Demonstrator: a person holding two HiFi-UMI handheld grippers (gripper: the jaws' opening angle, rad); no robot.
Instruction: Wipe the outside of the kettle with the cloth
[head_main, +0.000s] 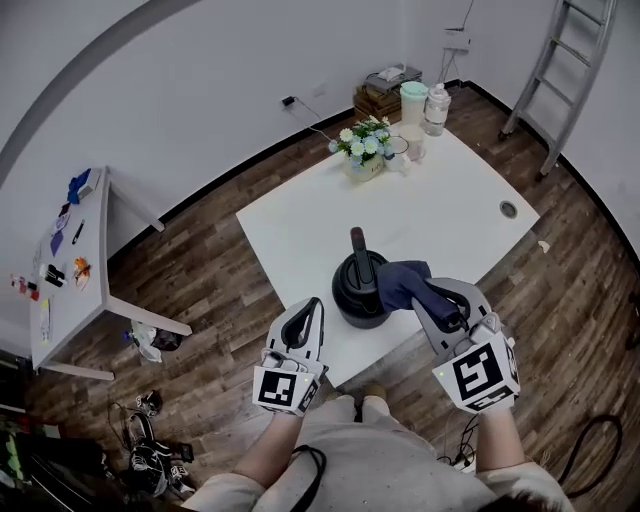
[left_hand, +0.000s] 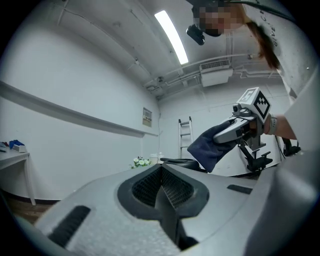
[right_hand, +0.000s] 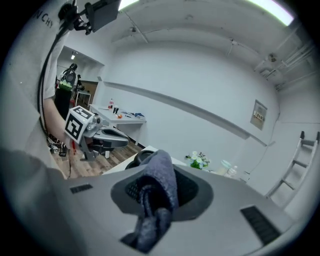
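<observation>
Right tongs (head_main: 436, 296) pinch the cloth (head_main: 401, 281); left tongs (head_main: 311, 309) are shut, empty. A hard rub could push the unheld kettle (head_main: 357, 288) off the worktop (head_main: 300, 225).

Beside the kettle (head_main: 355, 290), the cloth (head_main: 403, 283) is soft, nappy dark-blue fabric; the kettle looks black with a dull sheen. Under the kettle, the table (head_main: 300, 225) is smooth matt white. The left gripper (head_main: 313, 308) has a grainy matt grey shell, its fingers (left_hand: 142, 187) finely meshed black.
</observation>
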